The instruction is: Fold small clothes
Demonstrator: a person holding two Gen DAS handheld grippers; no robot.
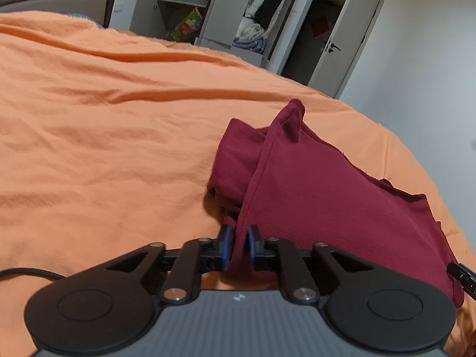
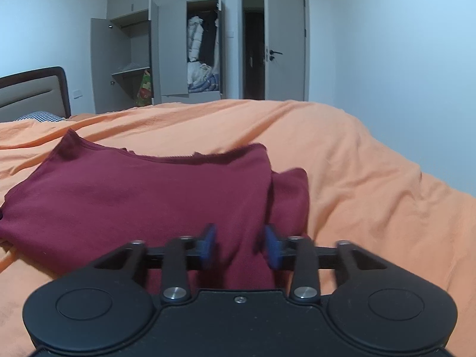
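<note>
Maroon garment [image 1: 312, 202] pinched by left gripper [image 1: 238, 245].

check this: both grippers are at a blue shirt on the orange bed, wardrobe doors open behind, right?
Not quite: the shirt is dark red, not blue, as the right wrist view shows. The rest holds: both grippers, left and right, orange bed, wardrobe doors open.

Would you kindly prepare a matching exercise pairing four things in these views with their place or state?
Things:
1. dark red cotton garment
2. orange bed cover
3. grey wardrobe
4. left gripper

States:
A. doors standing open
B. closed on a fabric edge
C. spread wrinkled over the bed
D. lying partly folded

Pairs: 1-D, 2-C, 3-A, 4-B
</note>
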